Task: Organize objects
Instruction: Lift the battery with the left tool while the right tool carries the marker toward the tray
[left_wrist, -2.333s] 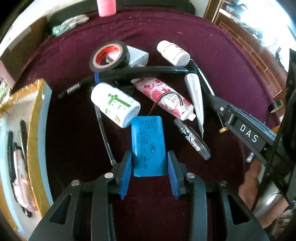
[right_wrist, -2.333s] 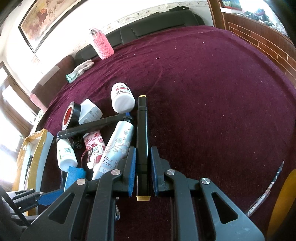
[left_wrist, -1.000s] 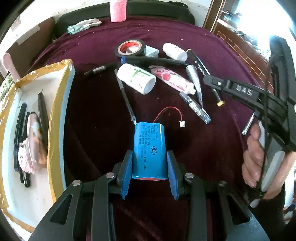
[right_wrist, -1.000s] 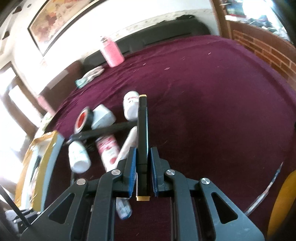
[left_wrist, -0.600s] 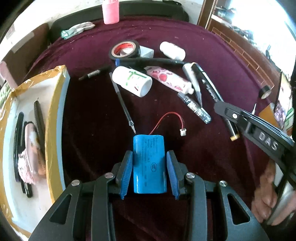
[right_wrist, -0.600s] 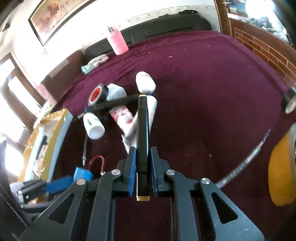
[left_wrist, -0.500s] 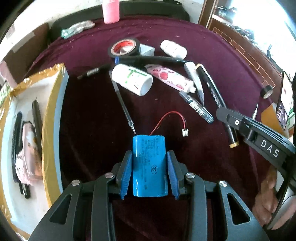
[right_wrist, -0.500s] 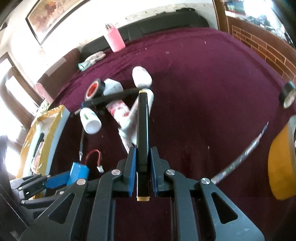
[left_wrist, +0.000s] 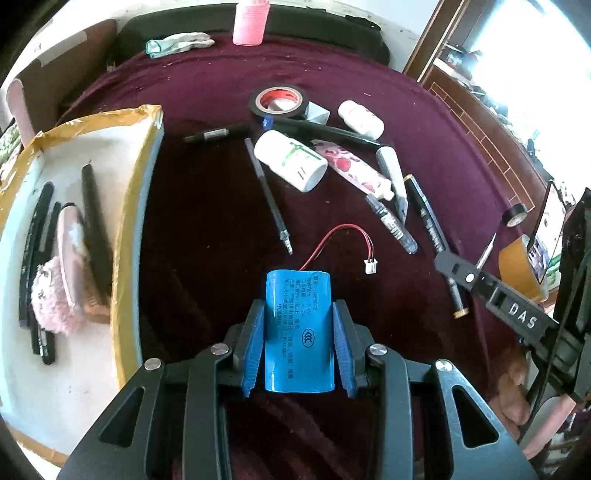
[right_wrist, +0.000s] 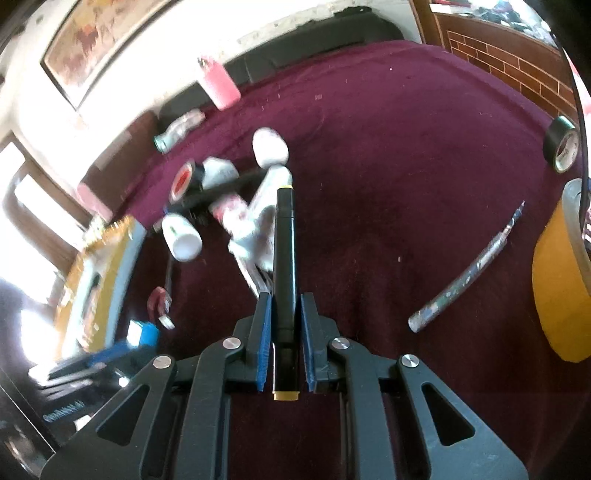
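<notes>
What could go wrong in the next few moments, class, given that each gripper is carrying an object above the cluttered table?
1. The blue battery pack sits between the left gripper pads with its red wire and white plug dangling free; the lead might snag on the loose pens while travelling toward the tray.
2. The right gripper pinches the long black marker near its rear end, so it may pivot or slip.
3. The grippers are close together and could collide.

Two wrist fisheyes, each angled steeply down, close above the maroon cloth (left_wrist: 207, 206), both sharing the white bottle (left_wrist: 291, 160).
</notes>
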